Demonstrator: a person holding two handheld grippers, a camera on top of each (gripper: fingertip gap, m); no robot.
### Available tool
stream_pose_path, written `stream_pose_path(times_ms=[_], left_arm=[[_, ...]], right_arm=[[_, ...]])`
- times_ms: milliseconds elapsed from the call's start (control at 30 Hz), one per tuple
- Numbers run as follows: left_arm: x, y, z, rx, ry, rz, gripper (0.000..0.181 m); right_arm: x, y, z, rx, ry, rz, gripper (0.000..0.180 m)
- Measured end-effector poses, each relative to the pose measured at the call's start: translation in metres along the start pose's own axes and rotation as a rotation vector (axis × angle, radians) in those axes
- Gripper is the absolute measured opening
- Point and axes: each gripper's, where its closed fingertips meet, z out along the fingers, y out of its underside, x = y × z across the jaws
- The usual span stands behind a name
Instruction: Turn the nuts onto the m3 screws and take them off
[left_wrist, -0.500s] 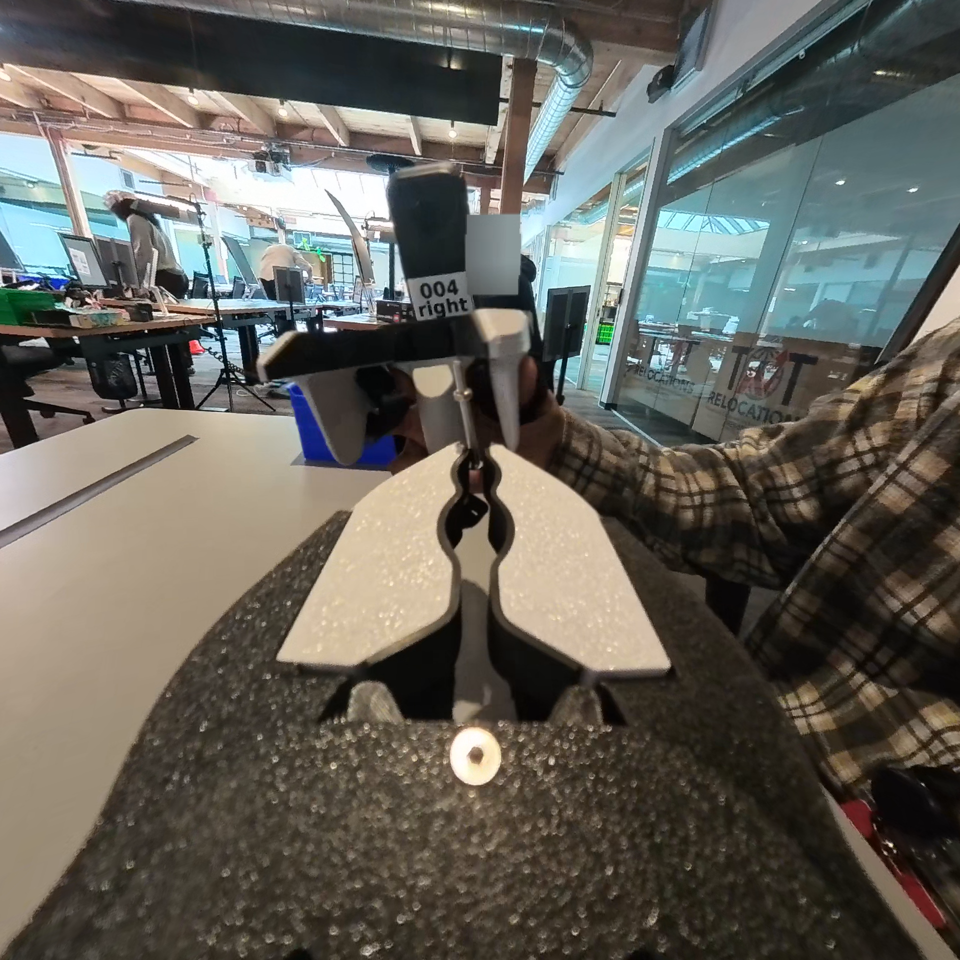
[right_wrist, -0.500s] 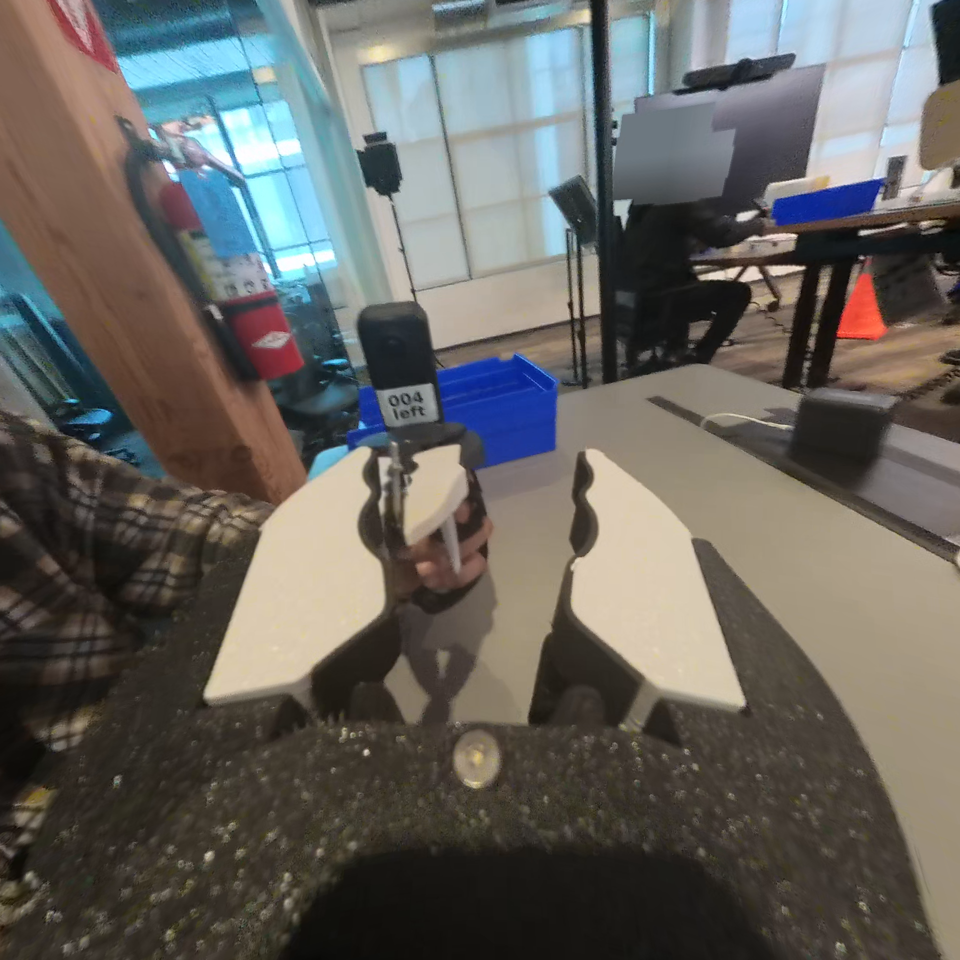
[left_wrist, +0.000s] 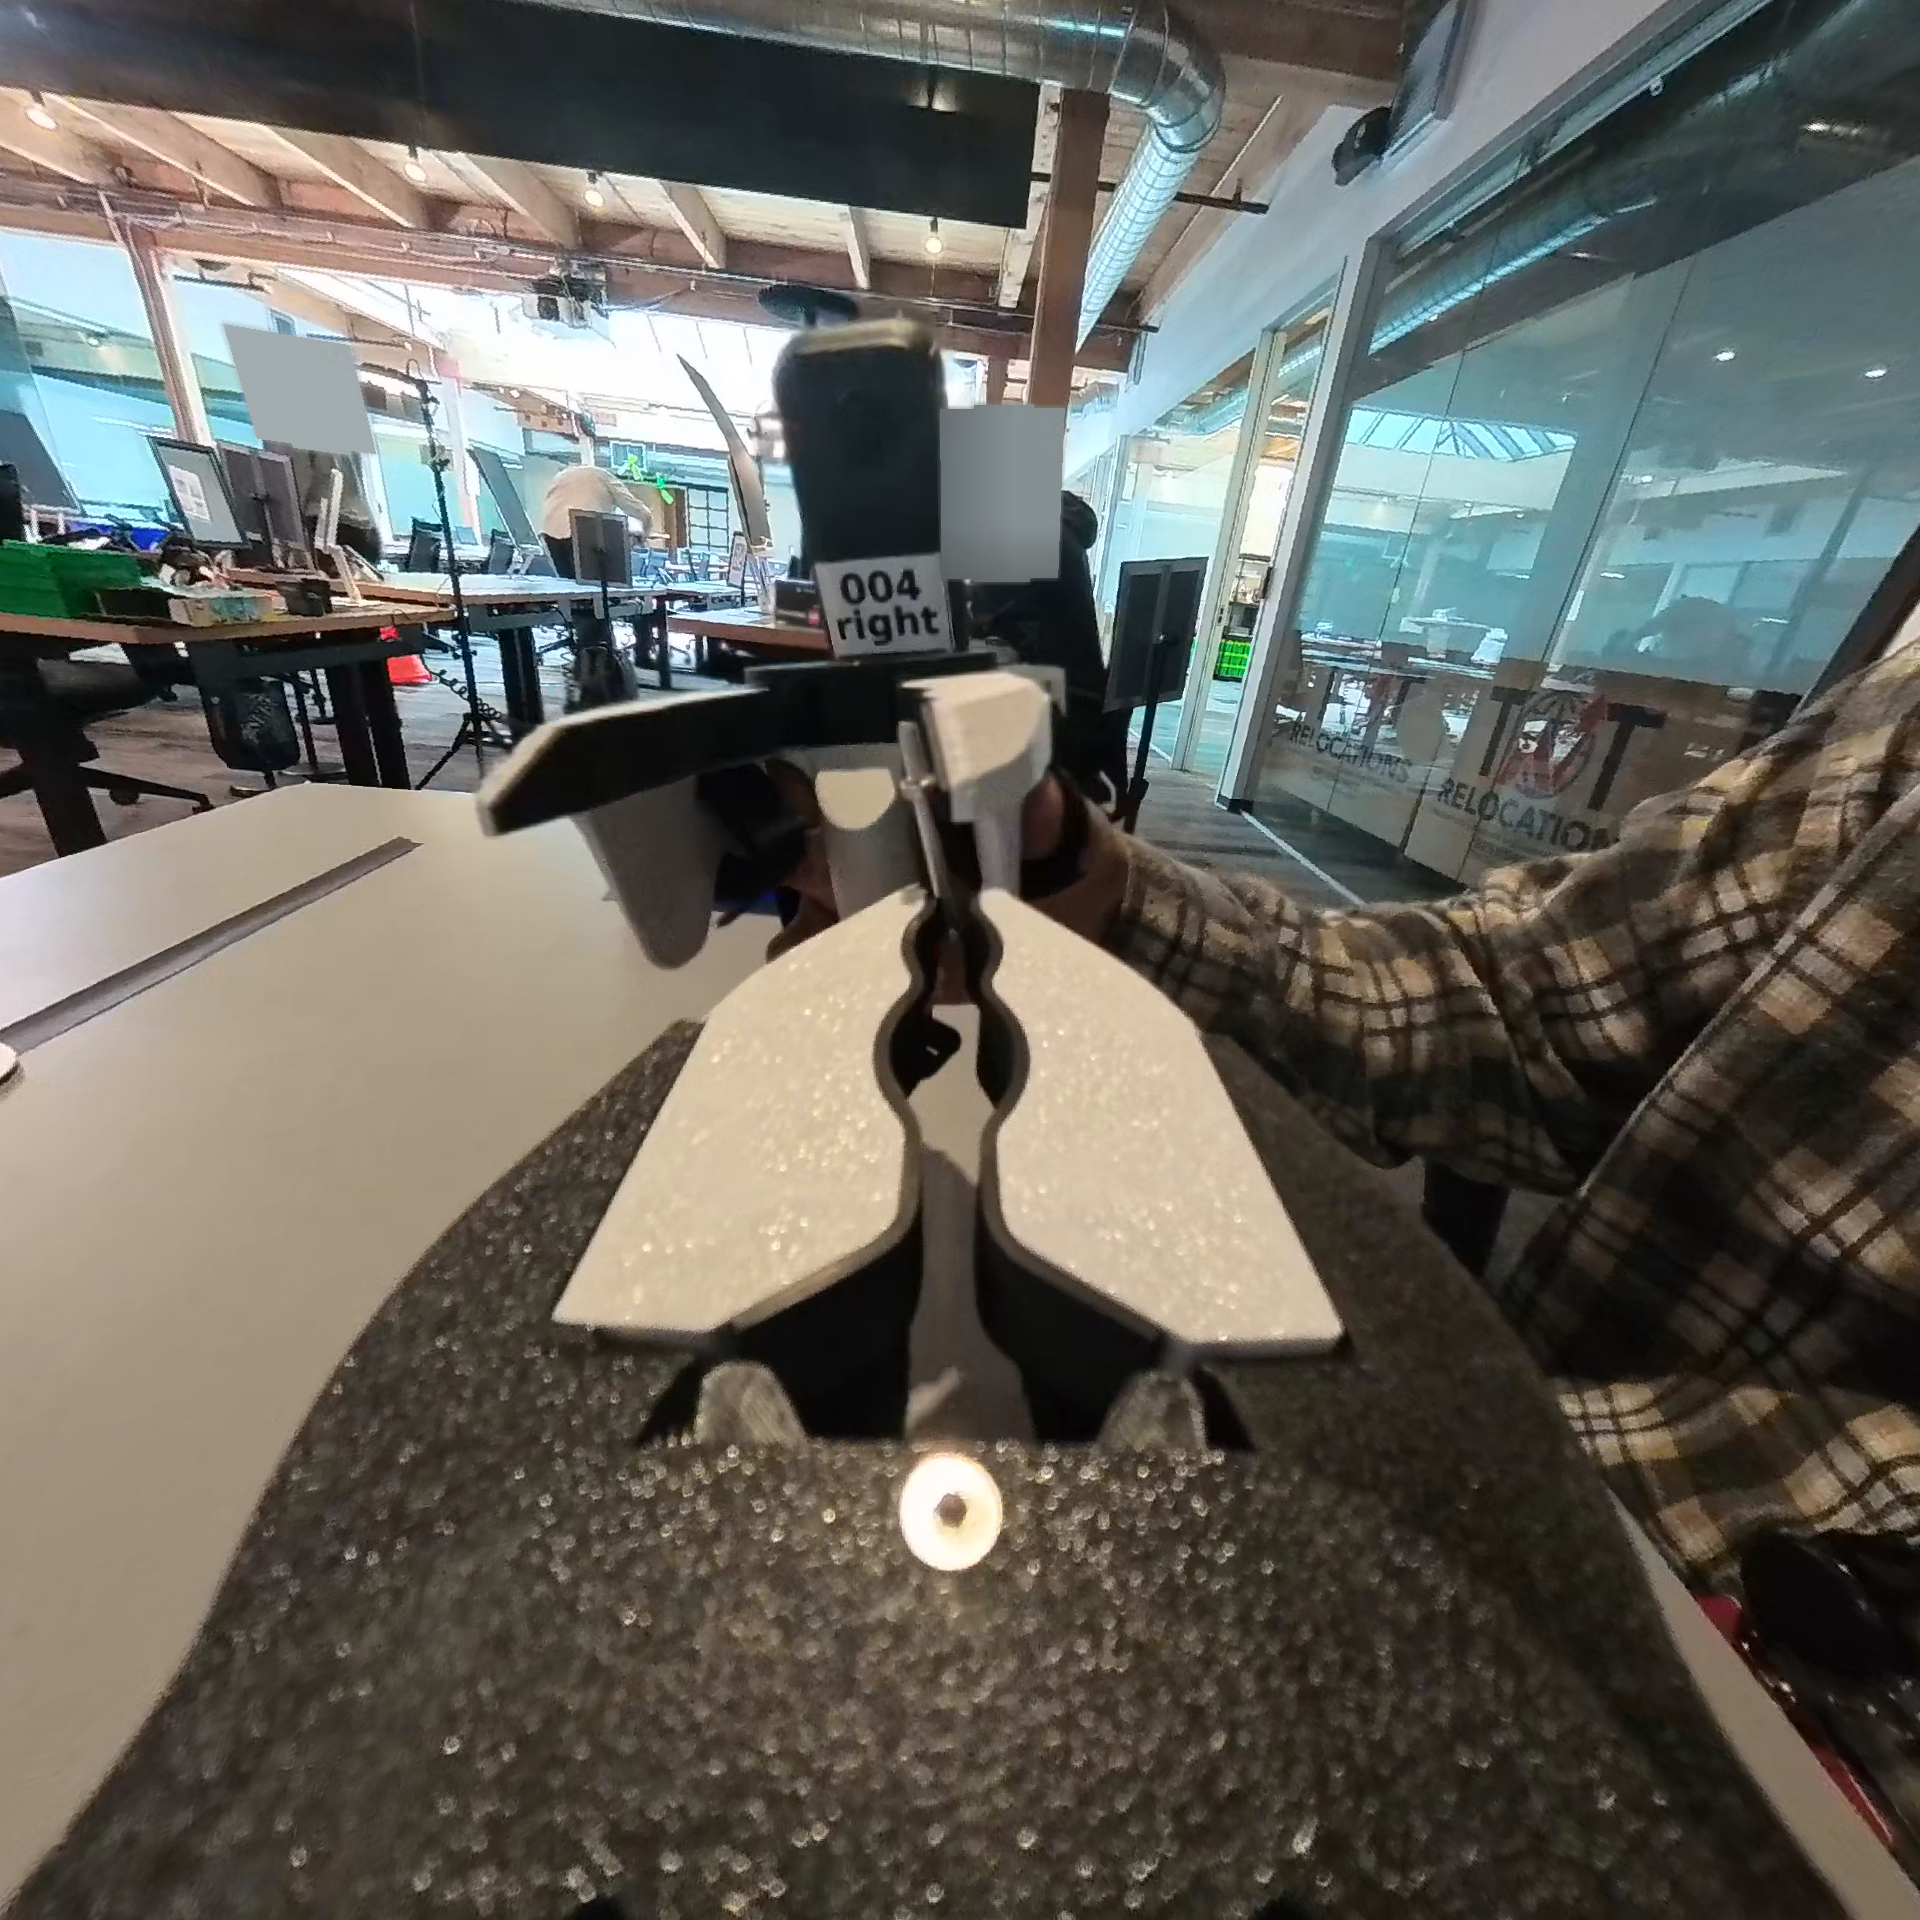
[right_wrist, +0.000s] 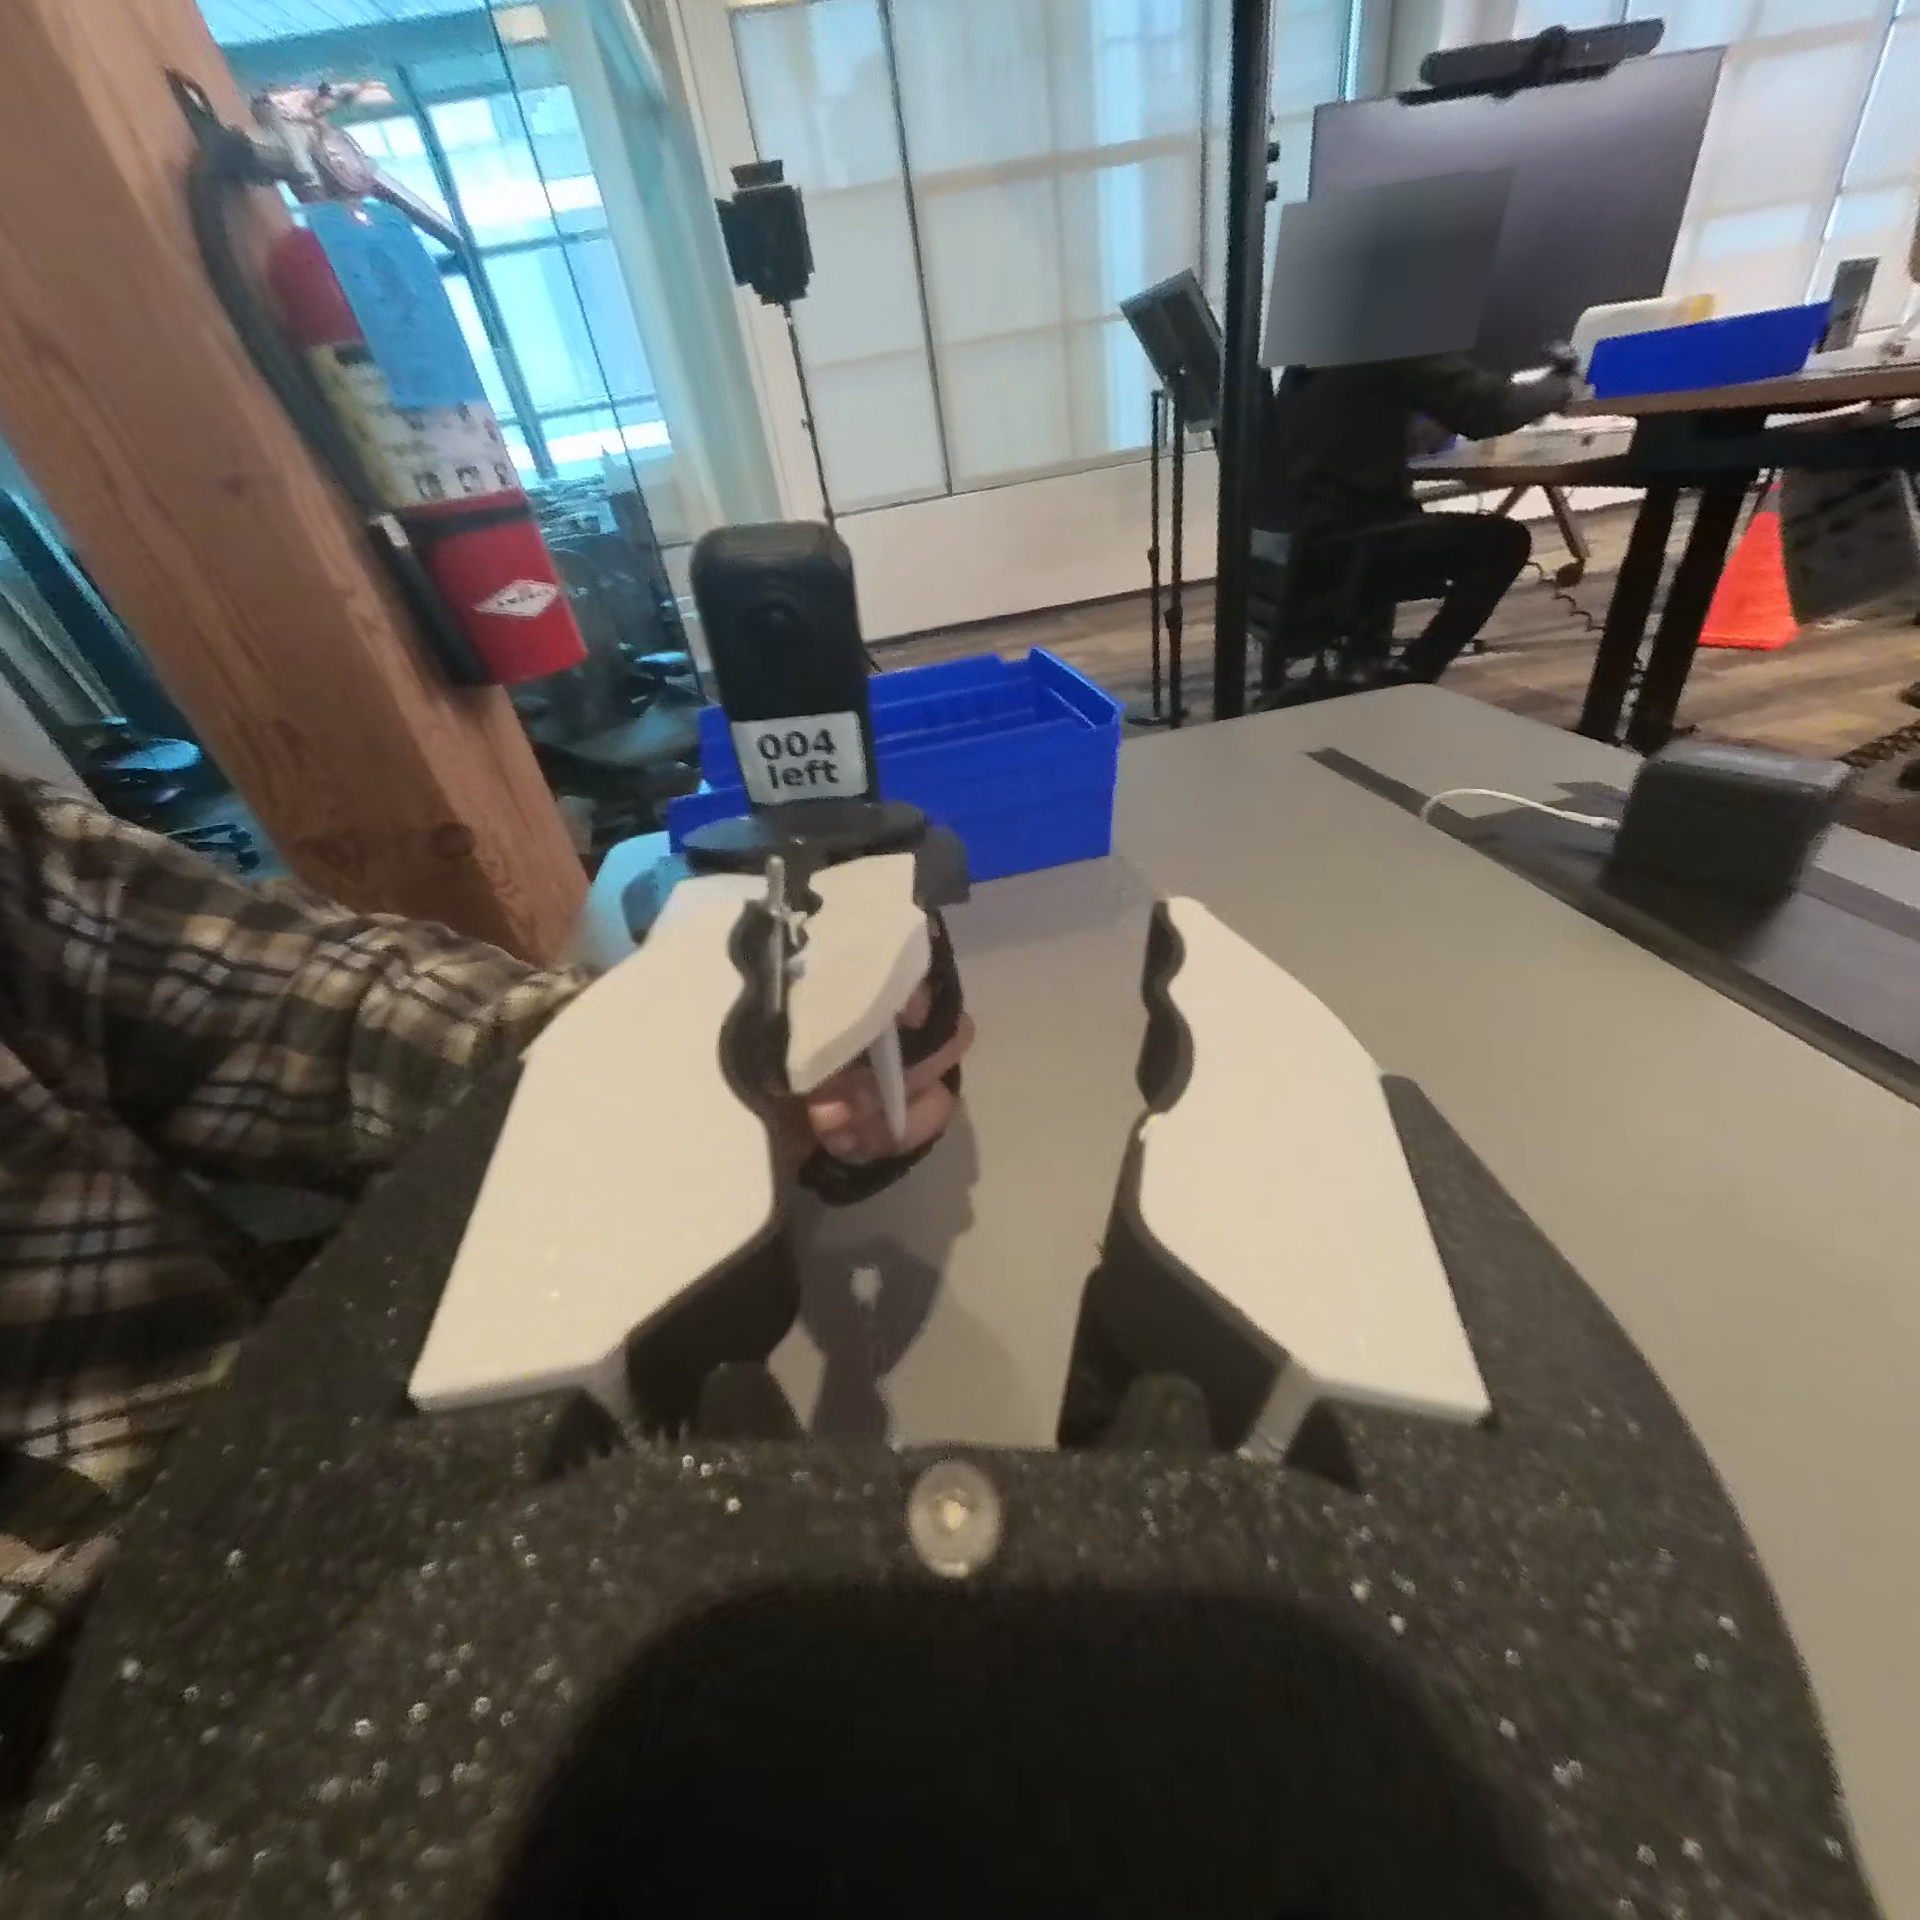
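Note:
My left gripper (left_wrist: 948, 920) is shut on the lower end of a thin metal M3 screw (left_wrist: 925, 821) that sticks up from its tips. A small bump like a nut (left_wrist: 912, 784) sits on the shaft near the top. My right gripper (left_wrist: 831, 904) faces it, jaws wide apart, with one finger (left_wrist: 987, 769) right beside the screw's top. In the right wrist view my right gripper (right_wrist: 945, 925) is open and empty. The screw (right_wrist: 775, 935) stands at the tip of its left finger (right_wrist: 623, 1143), held by the left gripper (right_wrist: 787, 940).
A grey table (left_wrist: 260, 1039) lies under both grippers. A blue bin (right_wrist: 987, 769) stands at its far edge. A black box with a white cable (right_wrist: 1714, 842) sits at the right. A plaid sleeve (left_wrist: 1558, 1039) reaches in from the right. Desks and seated people are behind. About 4 cm separates my left fingertips from my right.
Almost nothing. The left gripper stays shut on the screw and the right stays open beside it; the right gripper has drifted slightly.

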Motion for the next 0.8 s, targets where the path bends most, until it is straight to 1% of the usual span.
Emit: stream_pose_path(times_ms=[33, 67, 133, 200, 300, 333, 367, 400, 433, 500, 633, 733, 800], left_arm=[[-0.001, 0.0, -0.001, 0.0, -0.004, 0.002, 0.004], [-0.001, -0.001, -0.001, 0.002, -0.003, 0.002, 0.003], [-0.002, 0.0, -0.001, -0.003, -0.007, 0.003, 0.004], [-0.002, 0.001, 0.0, -0.005, -0.003, -0.002, 0.003], [-0.001, 0.003, 0.001, -0.013, -0.003, 0.0, 0.003], [-0.002, 0.003, 0.001, -0.017, -0.008, 0.0, 0.004], [-0.002, 0.003, 0.0, -0.013, -0.007, 0.0, 0.003], [-0.003, 0.002, 0.0, -0.007, -0.004, -0.003, 0.003], [-0.003, 0.001, -0.001, -0.006, -0.005, -0.004, 0.003], [-0.003, 0.003, 0.0, -0.013, -0.004, -0.006, 0.004], [-0.002, 0.006, 0.002, -0.026, -0.008, -0.002, 0.003], [-0.003, 0.004, 0.001, -0.02, -0.007, 0.001, 0.004], [-0.003, 0.005, 0.002, -0.023, -0.008, 0.001, 0.004]], right_arm=[[0.003, -0.001, -0.004, 0.015, 0.006, 0.007, 0.071], [0.006, -0.004, -0.009, 0.039, 0.01, 0.023, 0.067], [0.006, -0.012, -0.015, 0.099, -0.01, 0.052, 0.067], [-0.002, -0.01, -0.008, 0.09, -0.049, 0.056, 0.068], [0.0, 0.002, -0.001, 0.025, -0.026, 0.029, 0.068], [0.004, 0.002, -0.004, 0.031, -0.016, 0.034, 0.07], [0.007, 0.001, -0.009, 0.04, -0.009, 0.043, 0.07], [0.012, -0.001, -0.013, 0.052, 0.009, 0.047, 0.065], [0.012, -0.004, -0.016, 0.075, 0.007, 0.049, 0.066], [0.002, -0.01, -0.012, 0.108, -0.048, 0.063, 0.068], [0.002, -0.002, -0.004, 0.052, -0.029, 0.03, 0.067], [0.012, -0.005, -0.018, 0.1, -0.003, 0.055, 0.064], [0.005, -0.01, -0.019, 0.136, -0.046, 0.069, 0.064]])
